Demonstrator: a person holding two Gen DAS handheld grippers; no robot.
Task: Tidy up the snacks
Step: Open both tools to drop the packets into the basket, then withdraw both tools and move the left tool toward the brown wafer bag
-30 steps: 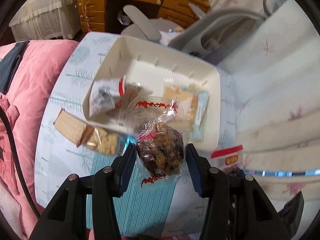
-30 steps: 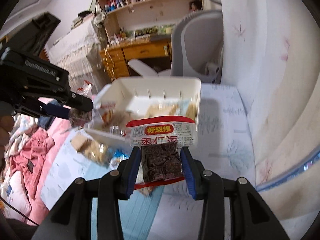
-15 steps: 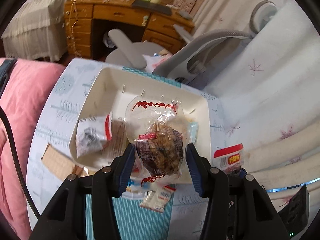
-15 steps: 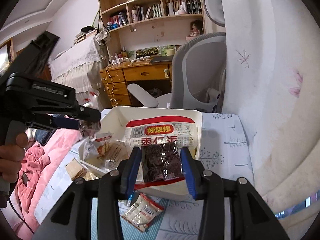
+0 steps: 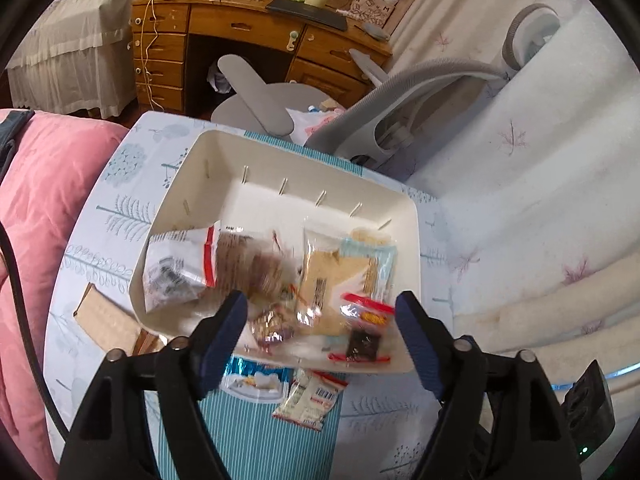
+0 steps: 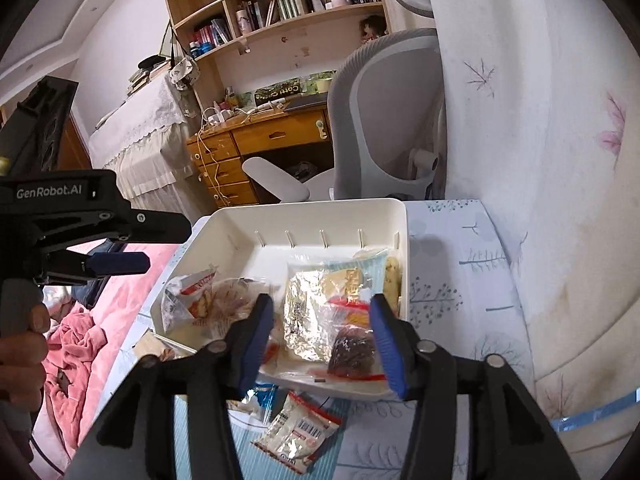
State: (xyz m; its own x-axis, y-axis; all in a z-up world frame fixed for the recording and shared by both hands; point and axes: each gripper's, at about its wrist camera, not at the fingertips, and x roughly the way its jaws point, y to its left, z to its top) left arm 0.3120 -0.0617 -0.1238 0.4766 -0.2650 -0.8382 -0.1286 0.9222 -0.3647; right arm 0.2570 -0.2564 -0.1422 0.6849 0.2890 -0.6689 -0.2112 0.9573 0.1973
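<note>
A white plastic bin (image 5: 416,240) stands on the blue-patterned table and holds several snack packets. My left gripper (image 5: 320,320) hovers over its near edge with the jaws opening and nothing between the pads. The clear packet of brown nut snack (image 5: 272,320) lies blurred in the bin below it. My right gripper (image 6: 322,332) is over the bin's near right corner, jaws also opening. The red-edged packet of dark dates (image 6: 352,348) lies in the bin just under them, free of the pads. In the right wrist view the left gripper (image 6: 160,246) shows at the left.
A small white packet with red edges (image 6: 296,436) and a blue foil packet (image 5: 256,380) lie on the table in front of the bin, a brown cardboard piece (image 5: 108,324) to its left. A grey office chair (image 6: 384,128) and wooden desk (image 5: 248,36) stand behind, a pink quilt (image 5: 44,208) on the left.
Both grippers have opened and let go of their packets, which now lie in the bin. The right gripper has moved forward over the bin's near edge.
</note>
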